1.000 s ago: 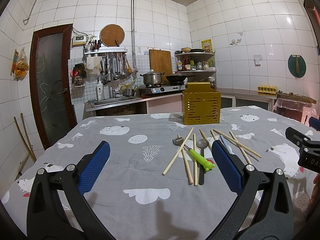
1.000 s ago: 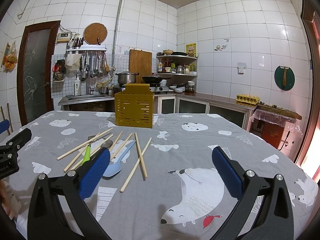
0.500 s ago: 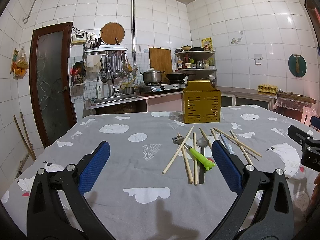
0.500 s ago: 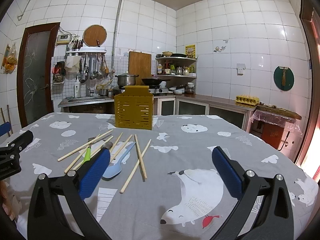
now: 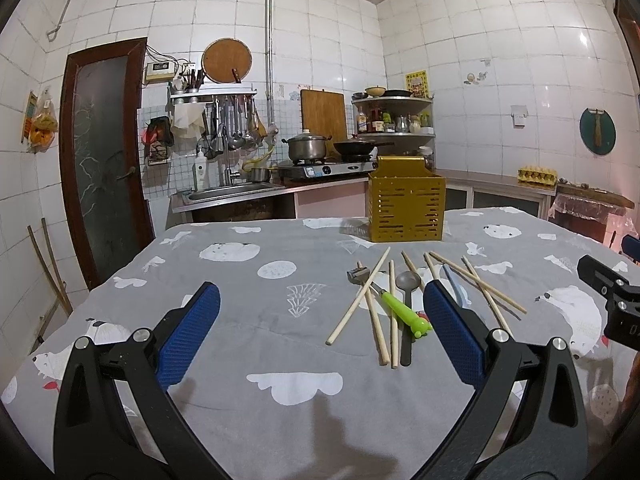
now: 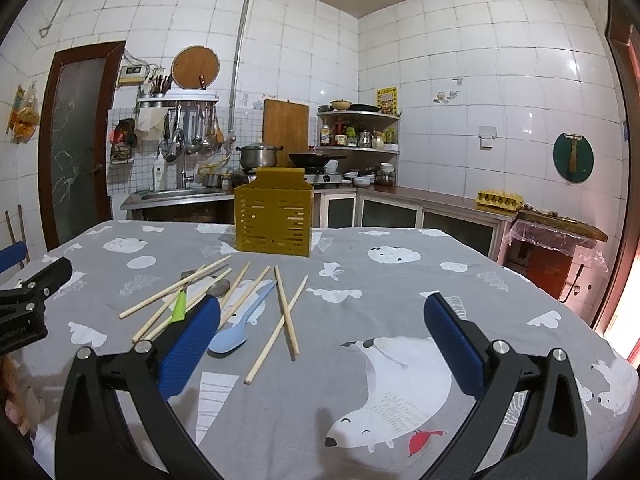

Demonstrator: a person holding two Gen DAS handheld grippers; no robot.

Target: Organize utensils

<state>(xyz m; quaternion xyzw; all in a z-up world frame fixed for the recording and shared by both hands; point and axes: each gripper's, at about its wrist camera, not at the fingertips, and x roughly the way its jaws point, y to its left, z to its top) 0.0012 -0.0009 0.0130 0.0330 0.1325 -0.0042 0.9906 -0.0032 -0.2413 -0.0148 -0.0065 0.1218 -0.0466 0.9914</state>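
A yellow slotted utensil holder stands upright at the far side of the table. In front of it lie several wooden chopsticks, a green-handled peeler, a dark spoon and a light blue spoon. My left gripper is open and empty, near the table's front, left of the pile. My right gripper is open and empty, right of the pile. Each gripper shows at the edge of the other's view.
The table wears a grey cloth with white animal prints. Behind it are a sink and counter, a stove with a pot and a wok, a corner shelf, and a dark door at left.
Both views have shifted very slightly; the holder sits a touch higher in the frames. The utensils have not moved and both grippers stay open.
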